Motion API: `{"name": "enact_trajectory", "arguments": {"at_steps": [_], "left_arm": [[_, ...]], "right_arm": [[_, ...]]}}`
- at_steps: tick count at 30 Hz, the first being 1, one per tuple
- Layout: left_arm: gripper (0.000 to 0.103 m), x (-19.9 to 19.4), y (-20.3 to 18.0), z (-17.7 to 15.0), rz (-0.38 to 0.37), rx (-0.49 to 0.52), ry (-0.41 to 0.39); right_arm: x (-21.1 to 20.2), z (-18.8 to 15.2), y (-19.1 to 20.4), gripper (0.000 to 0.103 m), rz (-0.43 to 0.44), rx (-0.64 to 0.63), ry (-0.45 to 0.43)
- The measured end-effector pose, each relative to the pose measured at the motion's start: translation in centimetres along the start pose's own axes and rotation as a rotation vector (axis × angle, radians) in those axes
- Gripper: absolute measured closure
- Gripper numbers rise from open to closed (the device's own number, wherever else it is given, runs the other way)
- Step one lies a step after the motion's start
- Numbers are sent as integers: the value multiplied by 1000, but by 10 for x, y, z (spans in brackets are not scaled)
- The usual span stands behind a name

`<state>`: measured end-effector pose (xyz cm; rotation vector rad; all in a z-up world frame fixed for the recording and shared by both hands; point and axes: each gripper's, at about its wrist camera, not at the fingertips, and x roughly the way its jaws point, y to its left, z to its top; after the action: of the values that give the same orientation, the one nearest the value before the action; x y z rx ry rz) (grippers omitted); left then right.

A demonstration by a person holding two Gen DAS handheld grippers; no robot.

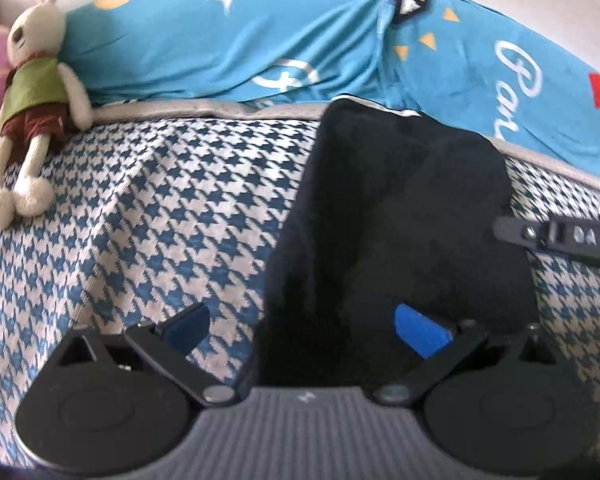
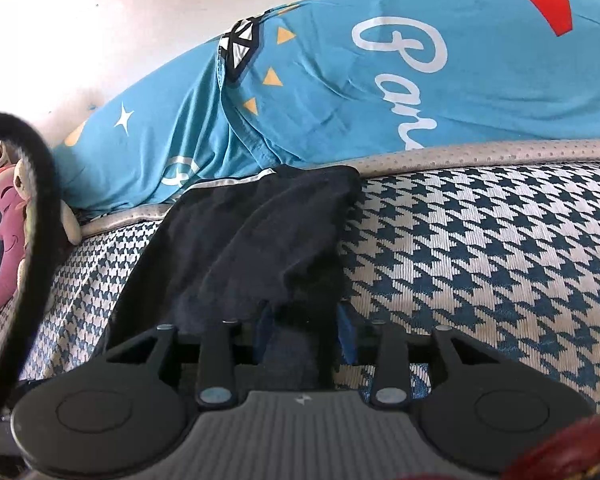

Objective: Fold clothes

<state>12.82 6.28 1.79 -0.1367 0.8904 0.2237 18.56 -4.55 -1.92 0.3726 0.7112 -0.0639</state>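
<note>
A dark navy garment (image 1: pixel 400 208) with a white trim along its far edge lies as a long strip on the houndstooth bed cover (image 1: pixel 160 208). My left gripper (image 1: pixel 304 330) hovers open over the garment's near left edge. One blue pad is over the cover, the other over the cloth, and nothing is between them. In the right wrist view the same garment (image 2: pixel 260 236) runs away from me. My right gripper (image 2: pixel 306 330) is shut on a bunched fold of its near end. A black part of the right tool (image 1: pixel 556 238) pokes in at the garment's right side.
A blue quilt (image 2: pixel 380 100) with white lettering is piled along the far side, against a pale wall. A plush rabbit (image 1: pixel 32 92) and a pink plush toy (image 2: pixel 4 240) lie at the far left. A black cable (image 2: pixel 40 184) loops close to the right camera.
</note>
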Motion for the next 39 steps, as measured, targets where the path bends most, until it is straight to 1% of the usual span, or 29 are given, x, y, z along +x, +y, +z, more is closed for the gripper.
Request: {"name": "enact_trajectory", "arguments": {"at_steps": [4,9,16,22,30,34,37,39], "left_arm": [[0,4,-5,-3,6,31,21],[0,9,-4,-5,4,25,47],[0,9,-3,-6,1,27,54],[0,10,-2,-6,-3,28,58],[0,10,-2,-6,0,27,62],[0,10,-1,-6,-3,29,62],[0,10,-1,-6,-3,29,62],[0,10,-2,-7,-3,30,61]], "right_arm": [[2,3,-5,65,22,16,-5],[3,8,-15,63,66,63,-13],[11,12,-27,62,90,104,-13],[19,15,-34,62,118,149,-32],[30,21,-38,61,174,158,-44],[35,23,-35,61,201,140,-47],[40,25,-32,62,220,127,-48],[44,26,-30,66,232,115,-48]]}}
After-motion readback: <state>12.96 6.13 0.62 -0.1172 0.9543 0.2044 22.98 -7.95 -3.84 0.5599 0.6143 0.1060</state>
